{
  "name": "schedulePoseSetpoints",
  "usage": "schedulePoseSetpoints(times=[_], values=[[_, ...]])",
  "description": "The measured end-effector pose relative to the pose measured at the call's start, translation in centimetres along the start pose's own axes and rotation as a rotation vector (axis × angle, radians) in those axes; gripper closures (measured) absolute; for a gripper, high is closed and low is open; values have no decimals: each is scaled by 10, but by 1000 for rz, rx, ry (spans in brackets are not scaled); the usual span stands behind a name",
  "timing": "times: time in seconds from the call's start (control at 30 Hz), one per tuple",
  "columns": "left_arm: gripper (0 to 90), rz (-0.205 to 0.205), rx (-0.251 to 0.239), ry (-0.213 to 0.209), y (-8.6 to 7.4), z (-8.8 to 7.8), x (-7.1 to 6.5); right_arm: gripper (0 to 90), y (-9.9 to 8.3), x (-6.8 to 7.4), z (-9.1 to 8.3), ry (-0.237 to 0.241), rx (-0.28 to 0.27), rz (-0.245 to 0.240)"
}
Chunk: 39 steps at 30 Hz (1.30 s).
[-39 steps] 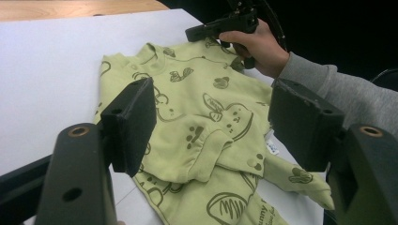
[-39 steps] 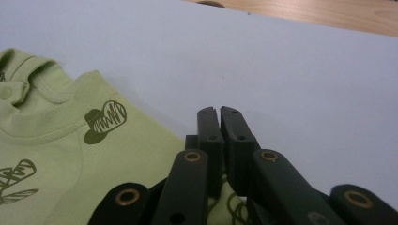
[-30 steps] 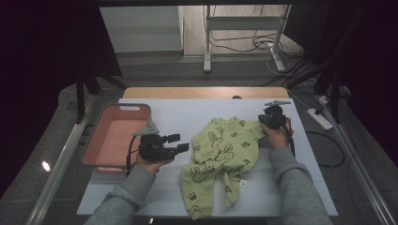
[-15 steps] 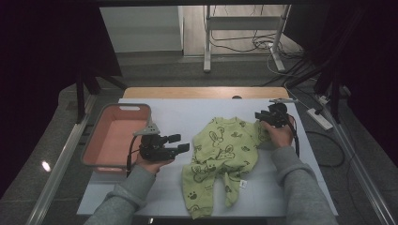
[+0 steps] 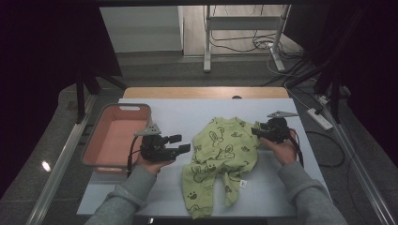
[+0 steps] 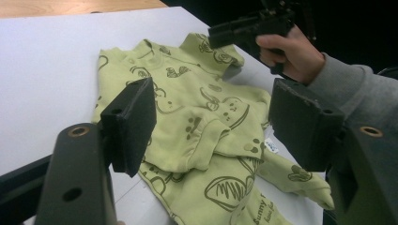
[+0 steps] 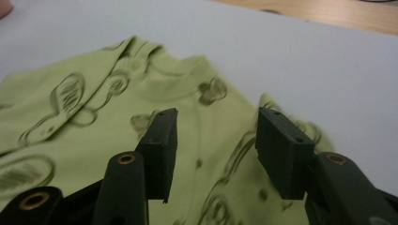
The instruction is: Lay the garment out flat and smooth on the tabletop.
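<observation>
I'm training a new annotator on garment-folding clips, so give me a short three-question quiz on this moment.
1. True or false: the green baby romper lies inside the pink bin.
2. Which gripper is nearer the pink bin? A) left gripper B) right gripper
3. Fill in: the right gripper's jaws stand ____, with nothing clamped between them.

Key
1. False. The romper lies on the white table, beside the bin.
2. A. The left gripper sits next to the bin, at the romper's left edge.
3. Open. In the right gripper view the jaws have just been opening and stand apart above the fabric at the romper's right sleeve.
</observation>
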<state>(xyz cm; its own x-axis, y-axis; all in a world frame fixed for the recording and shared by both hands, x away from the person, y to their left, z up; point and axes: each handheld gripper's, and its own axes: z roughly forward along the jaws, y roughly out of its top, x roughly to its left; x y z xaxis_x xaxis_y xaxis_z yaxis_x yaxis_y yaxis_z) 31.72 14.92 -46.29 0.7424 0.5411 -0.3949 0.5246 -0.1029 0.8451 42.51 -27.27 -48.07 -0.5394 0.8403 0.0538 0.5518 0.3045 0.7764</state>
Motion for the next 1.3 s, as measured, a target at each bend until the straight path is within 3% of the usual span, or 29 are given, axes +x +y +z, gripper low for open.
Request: schedulePoseSetpoints(times=[0.17,0.33,0.47,0.63,0.7,0.73,0.83,1.03,1.13,1.3], values=[[321,1,0,-2,0,1,-1,490,-22,16,-6,14,56,-28],[321,4,1,-3,0,1,-2,471,-38,24,-2,-11,104,-40],[321,6,2,-3,0,1,-2,424,-40,23,2,-63,116,-53],[320,6,0,-1,0,0,-2,429,-42,25,9,-51,127,-51],[320,6,2,0,0,0,-2,451,-41,30,12,-34,141,-77],[320,6,4,0,0,1,-2,458,-41,34,14,-54,143,-104],[320,8,7,-1,0,2,-2,520,-38,35,16,-68,159,-97],[319,12,9,1,0,2,-4,815,-34,37,17,-91,165,-128],[319,12,6,1,0,2,-4,869,-33,38,19,-94,162,-135],[319,10,8,2,0,2,-3,882,-28,30,20,-121,130,-130]])
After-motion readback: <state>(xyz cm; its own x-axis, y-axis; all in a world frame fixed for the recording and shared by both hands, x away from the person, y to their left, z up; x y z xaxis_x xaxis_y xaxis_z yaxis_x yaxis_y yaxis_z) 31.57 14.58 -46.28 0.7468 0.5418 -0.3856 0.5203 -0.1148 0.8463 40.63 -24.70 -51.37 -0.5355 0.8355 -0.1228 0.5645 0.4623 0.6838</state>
